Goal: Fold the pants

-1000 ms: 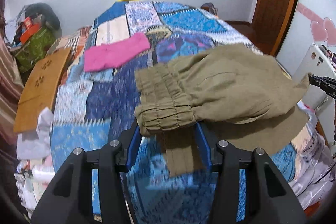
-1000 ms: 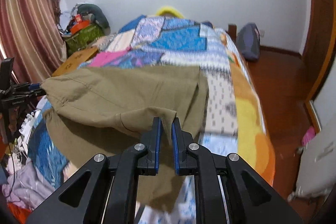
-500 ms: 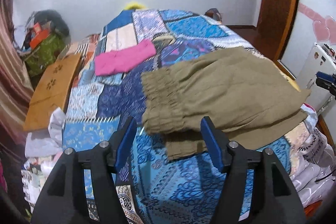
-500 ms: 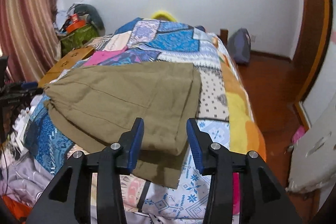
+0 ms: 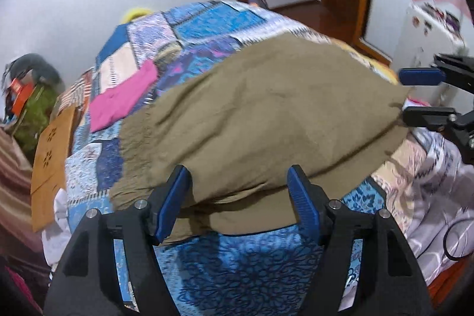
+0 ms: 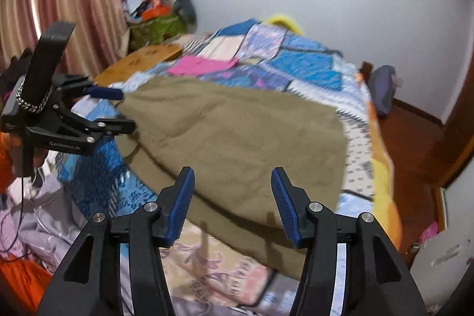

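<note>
**A:** Where do the pants stand?

**B:** The olive-green cotton pants (image 5: 266, 114) lie doubled over on the patchwork quilt of the bed (image 5: 207, 22), just ahead of both sets of fingers. The upper layer sits a little short of the lower one, so a strip of the under layer shows along the near edge, right between the left gripper (image 5: 238, 197) fingers.

**A:** Is either one holding cloth?

**B:** No. The left gripper's blue fingers (image 5: 173, 200) are spread wide and released, with the fabric edge lying between them but untouched. The right gripper (image 6: 232, 200) is spread the same way, its fingers (image 6: 183, 203) released over the near hem at the other end of the garment.

**A:** So which step is this?

**B:** I judge one fold is laid down and the grippers are free, between folds.

**A:** And next?

**B:** Probably a second fold. That calls for each gripper to drop onto the near edge and pinch both layers together, not just the top one, then carry them across evenly. The cloth is soft and wrinkled, so an uneven lift would skew the stack.

**A:** Anything else close?

**B:** A pink folded cloth (image 5: 123, 99) lies well beyond the left fingers, farther up the bed, apart from the pants.
</note>
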`<state>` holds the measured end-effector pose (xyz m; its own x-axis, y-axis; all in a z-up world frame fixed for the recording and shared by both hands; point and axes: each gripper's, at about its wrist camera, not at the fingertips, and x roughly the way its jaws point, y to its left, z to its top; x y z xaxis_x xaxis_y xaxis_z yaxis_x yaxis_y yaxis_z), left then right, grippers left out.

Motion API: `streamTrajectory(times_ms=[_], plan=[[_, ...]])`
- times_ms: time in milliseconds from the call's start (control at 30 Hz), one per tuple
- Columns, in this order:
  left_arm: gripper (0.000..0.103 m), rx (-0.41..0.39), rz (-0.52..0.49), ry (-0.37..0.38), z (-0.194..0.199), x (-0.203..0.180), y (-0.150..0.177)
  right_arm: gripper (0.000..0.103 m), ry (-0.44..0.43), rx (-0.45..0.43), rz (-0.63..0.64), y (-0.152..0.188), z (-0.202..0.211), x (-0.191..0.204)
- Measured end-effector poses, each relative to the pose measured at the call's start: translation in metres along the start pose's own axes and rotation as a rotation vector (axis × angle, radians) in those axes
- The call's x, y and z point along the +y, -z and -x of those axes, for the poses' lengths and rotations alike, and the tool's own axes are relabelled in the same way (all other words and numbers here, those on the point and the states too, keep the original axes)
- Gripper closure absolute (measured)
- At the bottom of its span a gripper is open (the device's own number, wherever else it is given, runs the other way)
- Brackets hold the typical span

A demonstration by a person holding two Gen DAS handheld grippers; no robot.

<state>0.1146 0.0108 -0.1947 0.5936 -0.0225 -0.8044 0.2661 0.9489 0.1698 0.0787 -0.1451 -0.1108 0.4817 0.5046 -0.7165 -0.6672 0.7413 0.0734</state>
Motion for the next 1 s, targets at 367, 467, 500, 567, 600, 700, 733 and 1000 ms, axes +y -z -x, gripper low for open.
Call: streamTrajectory(times_ms=[367, 467, 500, 567, 600, 700, 733, 1000], plan=[[0.026, 0.011, -0.130, 0.009, -0.018, -0.028, -0.002, 0.053, -0.094, 0.084, 0.004, 0.002, -0.032, 0.014], [0.026, 0.021, -0.086, 0.043, -0.022, -0.019, -0.009, 0.053, -0.088, 0.106, 0.025, 0.004, -0.041, 0.018], [0.026, 0.027, -0.062, 0.064, -0.024, -0.015, -0.012, 0.053, -0.082, 0.114, 0.035, 0.005, -0.044, 0.020], [0.026, 0.036, -0.023, 0.099, -0.026, -0.008, -0.015, 0.053, -0.076, 0.106, 0.050, 0.005, -0.048, 0.020], [0.026, 0.039, -0.010, 0.113, -0.027, -0.006, -0.016, 0.053, -0.077, 0.094, 0.051, 0.005, -0.048, 0.020], [0.026, 0.038, -0.004, 0.125, -0.025, -0.007, -0.013, 0.054, -0.084, 0.078, 0.040, 0.003, -0.049, 0.018], [0.026, 0.036, -0.009, 0.127, -0.024, -0.008, -0.013, 0.056, -0.081, 0.071, 0.039, 0.003, -0.050, 0.017], [0.059, 0.037, -0.012, 0.139, -0.028, -0.016, -0.013, 0.092, -0.118, 0.034, -0.006, -0.005, -0.054, 0.016]])
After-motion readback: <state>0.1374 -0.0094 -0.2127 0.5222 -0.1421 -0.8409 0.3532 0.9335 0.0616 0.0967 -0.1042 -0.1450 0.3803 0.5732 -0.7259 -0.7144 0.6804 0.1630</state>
